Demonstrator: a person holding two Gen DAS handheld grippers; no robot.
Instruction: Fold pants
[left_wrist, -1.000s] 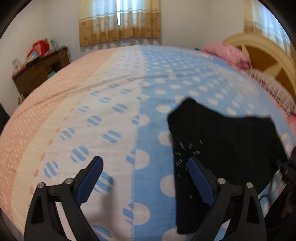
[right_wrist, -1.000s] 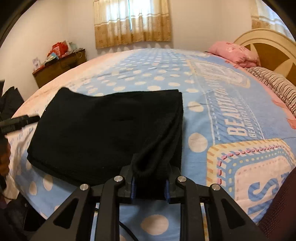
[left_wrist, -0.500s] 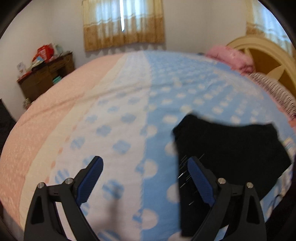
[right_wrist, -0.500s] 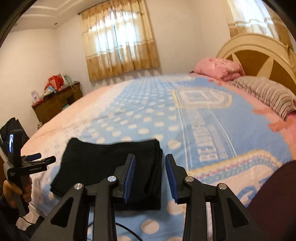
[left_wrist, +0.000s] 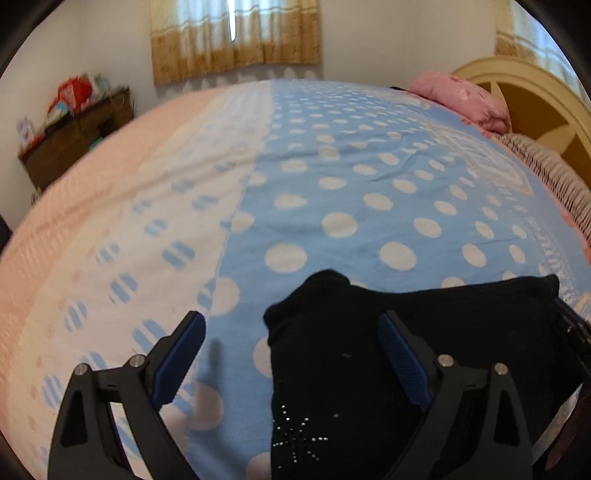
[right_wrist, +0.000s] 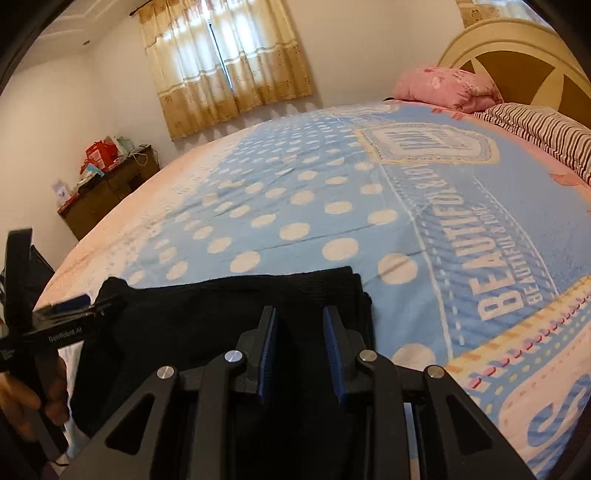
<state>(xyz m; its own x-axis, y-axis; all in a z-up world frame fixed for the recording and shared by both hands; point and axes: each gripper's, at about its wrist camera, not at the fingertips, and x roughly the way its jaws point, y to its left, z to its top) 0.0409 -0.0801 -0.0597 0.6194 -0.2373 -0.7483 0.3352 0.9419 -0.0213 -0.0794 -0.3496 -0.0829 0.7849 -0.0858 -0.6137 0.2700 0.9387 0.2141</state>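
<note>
Black pants lie folded at six o'clock; our left gripper gapes wide, right gripper half-open (both empty). A careless snag could unfold them.

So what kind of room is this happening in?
A bedroom in someone's home, it seems: a wide bed with a polka-dot cover, pillows against a cream headboard, and a curtained window.

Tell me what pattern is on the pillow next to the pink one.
The striped pillow has dark red and white stripes, clearest in the right wrist view.
</note>
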